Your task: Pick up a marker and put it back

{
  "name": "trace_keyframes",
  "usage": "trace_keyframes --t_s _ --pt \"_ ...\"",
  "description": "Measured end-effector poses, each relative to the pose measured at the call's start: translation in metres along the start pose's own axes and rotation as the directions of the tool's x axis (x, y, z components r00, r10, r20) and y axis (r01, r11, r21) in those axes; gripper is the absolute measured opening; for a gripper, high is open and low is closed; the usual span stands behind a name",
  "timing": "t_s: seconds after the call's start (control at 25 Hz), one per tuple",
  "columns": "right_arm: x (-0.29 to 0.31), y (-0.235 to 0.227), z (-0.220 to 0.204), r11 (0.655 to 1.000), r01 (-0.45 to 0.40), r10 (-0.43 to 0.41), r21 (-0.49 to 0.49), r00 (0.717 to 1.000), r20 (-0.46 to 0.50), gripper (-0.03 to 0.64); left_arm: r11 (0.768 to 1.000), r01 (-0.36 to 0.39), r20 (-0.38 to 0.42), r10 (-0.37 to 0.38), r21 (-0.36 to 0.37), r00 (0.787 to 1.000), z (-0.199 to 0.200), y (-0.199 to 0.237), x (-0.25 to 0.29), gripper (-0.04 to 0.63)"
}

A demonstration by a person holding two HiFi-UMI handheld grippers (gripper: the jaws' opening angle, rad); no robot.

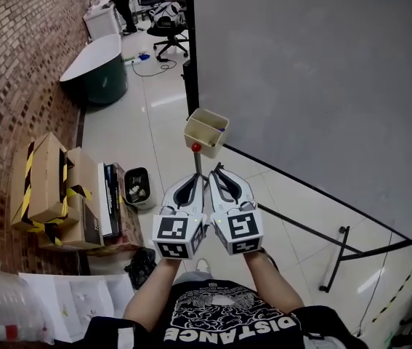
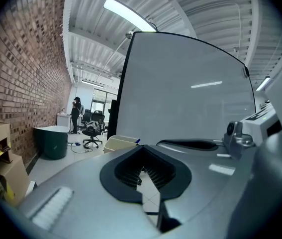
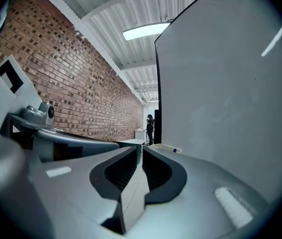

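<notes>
Nearest, the left hand-held gripper and right hand-held gripper are held side by side, each clenched on nothing, ribbed black pads brought together. They are judged to be aimed at the bin ahead. The marker, seen only as a blue cap, is kept inside that cream, boxy bin, hung on the smooth grey board within easy reach.

The left gripper and right gripper are silver-grey shells with black ribbed linings round the jaws, each bearing a white cube with black square markers, and the person wears a black short-sleeved T-shirt printed in white.
</notes>
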State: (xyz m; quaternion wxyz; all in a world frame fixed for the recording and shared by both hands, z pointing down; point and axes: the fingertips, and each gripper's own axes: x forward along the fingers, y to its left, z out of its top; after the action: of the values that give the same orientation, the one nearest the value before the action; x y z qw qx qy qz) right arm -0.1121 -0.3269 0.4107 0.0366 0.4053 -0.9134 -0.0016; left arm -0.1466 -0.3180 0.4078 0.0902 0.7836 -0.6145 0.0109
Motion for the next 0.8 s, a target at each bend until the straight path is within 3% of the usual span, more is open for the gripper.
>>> trace_keyframes --t_s 0.8 --pt "0.076 -0.047 -0.023 0.987 0.154 -0.155 0.036 0.988 0.014 0.095 0.996 0.081 -0.03 -0.08 0.038 0.996 0.001 0.044 0.062 0.005"
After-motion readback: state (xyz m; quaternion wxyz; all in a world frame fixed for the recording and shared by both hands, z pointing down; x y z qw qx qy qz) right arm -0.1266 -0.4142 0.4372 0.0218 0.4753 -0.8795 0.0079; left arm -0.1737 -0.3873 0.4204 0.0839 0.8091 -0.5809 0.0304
